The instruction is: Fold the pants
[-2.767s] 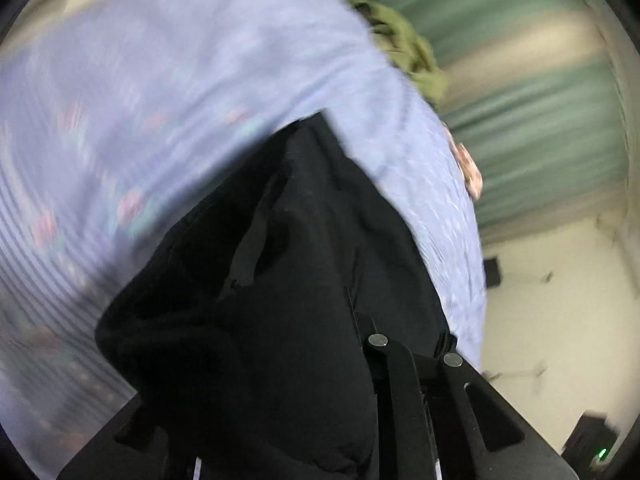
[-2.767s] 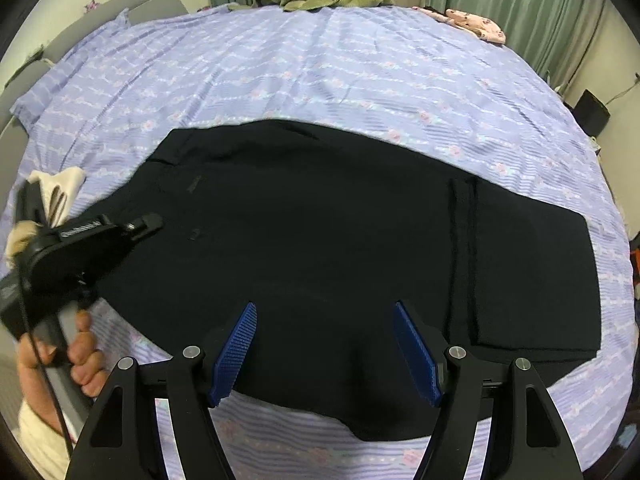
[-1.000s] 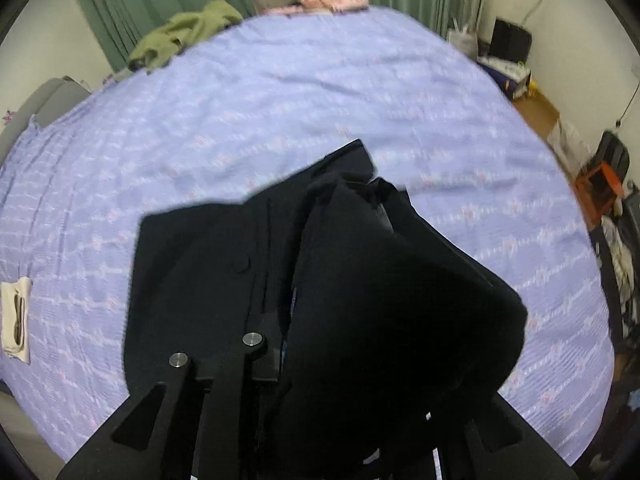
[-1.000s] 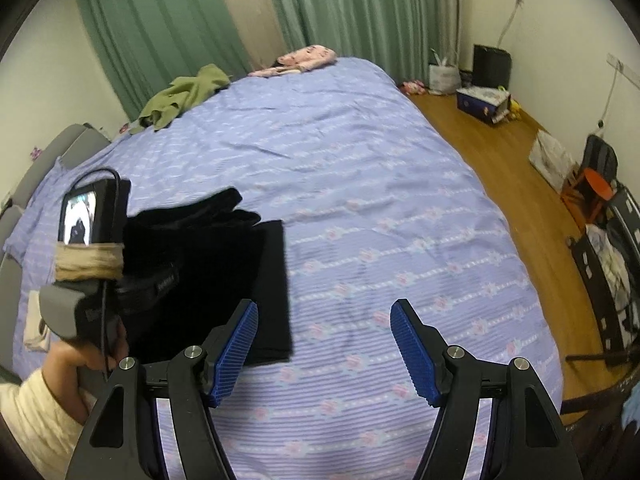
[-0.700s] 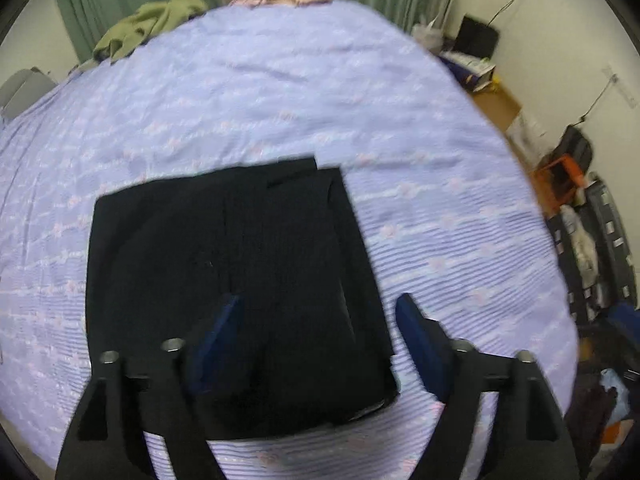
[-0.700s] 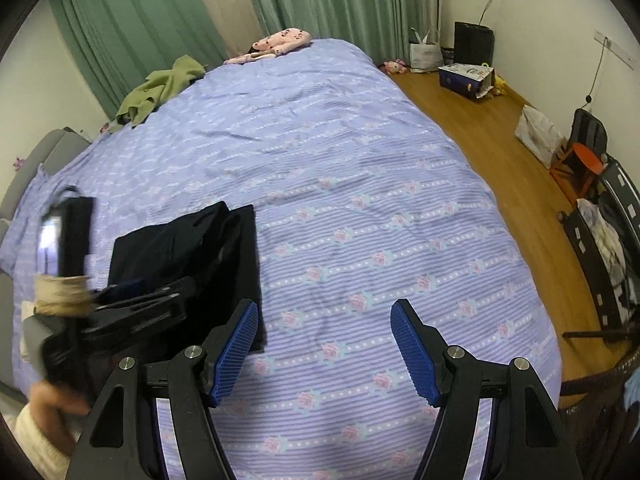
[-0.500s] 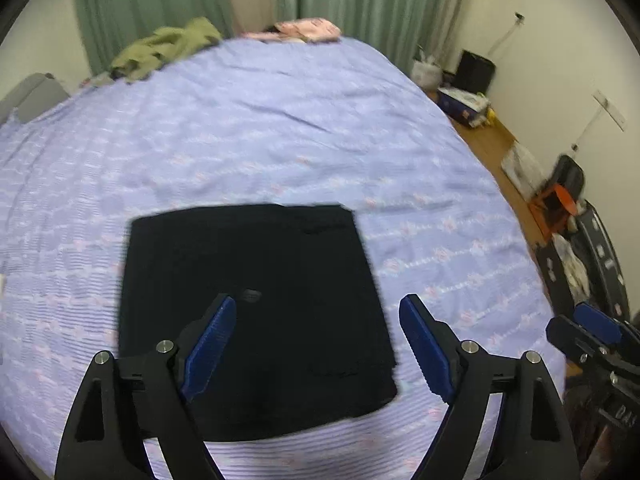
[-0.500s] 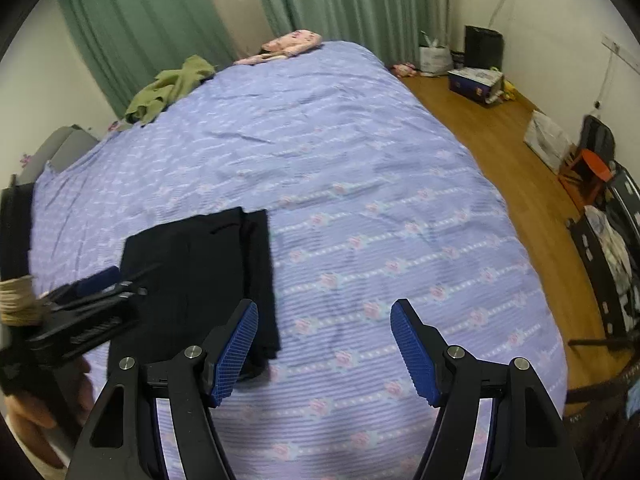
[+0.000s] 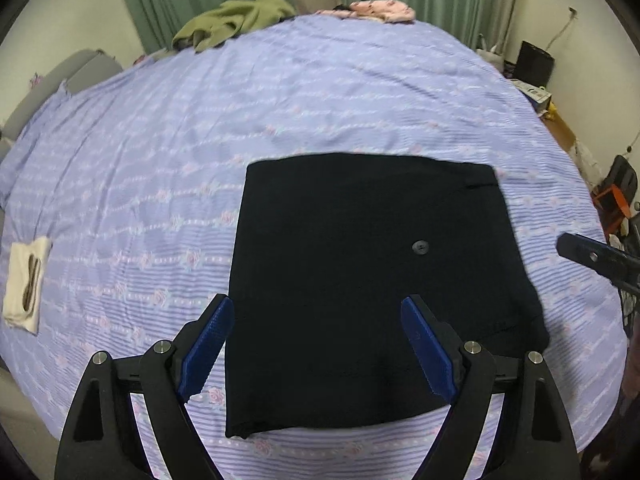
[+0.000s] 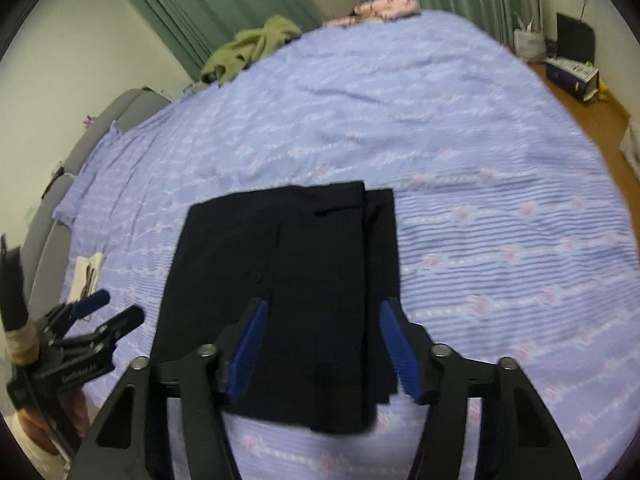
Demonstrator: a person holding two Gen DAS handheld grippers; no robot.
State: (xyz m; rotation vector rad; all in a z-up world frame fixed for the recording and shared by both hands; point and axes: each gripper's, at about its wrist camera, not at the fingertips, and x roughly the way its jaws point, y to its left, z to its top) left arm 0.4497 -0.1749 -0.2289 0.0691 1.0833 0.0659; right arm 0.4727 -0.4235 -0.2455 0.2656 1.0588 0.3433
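The black pants (image 9: 372,276) lie folded into a flat rectangle on the lilac flowered bedsheet (image 9: 280,92); a small button shows on top. They also show in the right wrist view (image 10: 288,288), with one folded layer offset at the right side. My left gripper (image 9: 318,344) is open and empty, hovering over the near edge of the pants. My right gripper (image 10: 322,354) is open and empty, also above the near edge. The left gripper shows in the right wrist view (image 10: 100,312) at the left, off the pants.
A cream cloth item (image 9: 26,280) lies on the sheet at the left. A green garment (image 9: 236,20) and a pink garment (image 9: 380,10) lie at the far end by green curtains. The wood floor with boxes and bags (image 10: 572,68) is to the right of the bed.
The left gripper laid the held part of the pants down on the pile and let go, then opened and drew back. The right gripper swung left to face the folded pants.
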